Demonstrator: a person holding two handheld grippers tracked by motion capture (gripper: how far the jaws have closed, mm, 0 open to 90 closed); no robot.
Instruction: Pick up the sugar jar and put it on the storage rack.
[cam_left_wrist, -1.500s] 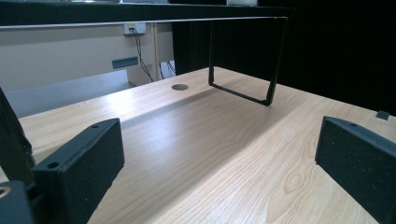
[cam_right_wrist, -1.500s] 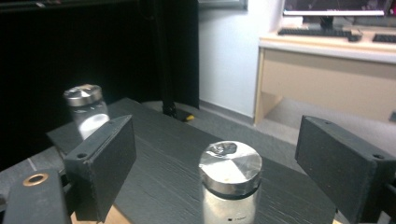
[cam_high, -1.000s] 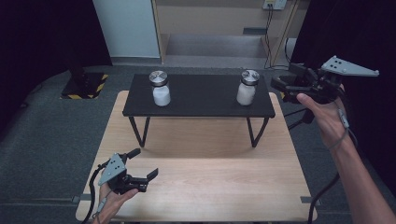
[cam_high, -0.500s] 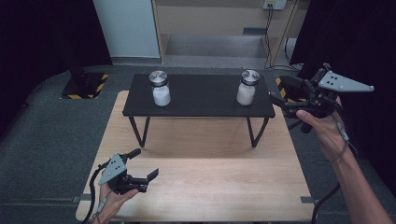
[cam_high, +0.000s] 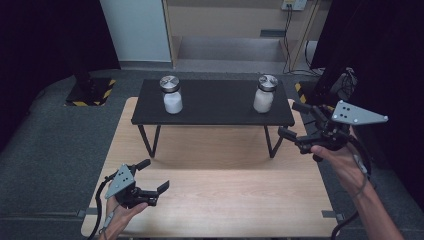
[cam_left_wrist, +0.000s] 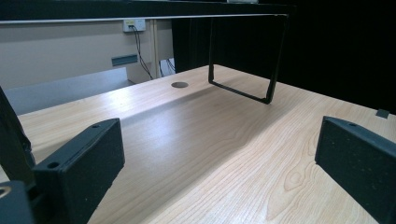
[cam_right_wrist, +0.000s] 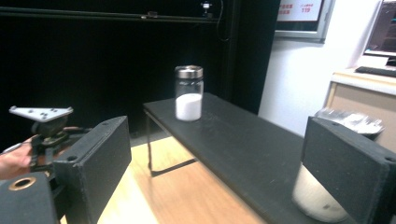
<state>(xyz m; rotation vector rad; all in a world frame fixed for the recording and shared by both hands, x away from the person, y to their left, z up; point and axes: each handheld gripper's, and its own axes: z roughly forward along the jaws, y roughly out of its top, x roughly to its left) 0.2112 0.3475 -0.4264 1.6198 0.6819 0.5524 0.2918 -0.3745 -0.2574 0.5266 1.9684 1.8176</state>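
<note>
wooden surface (cam_high: 215, 180) under both my hands, with a low black stand (cam_high: 210, 107) on its far half. two glass jars of white powder with metal lids stand on it, the left jar (cam_high: 171, 94) and the right jar (cam_high: 264, 93) well apart. my right tongs (cam_high: 296, 121) hang off the stand's right end, near the right jar, pointing left; their jaws have just been opening and stand wide with nothing pressed between them. my left tongs (cam_high: 154, 176) rest low at the near left of the surface, wide open too, empty.
</note>
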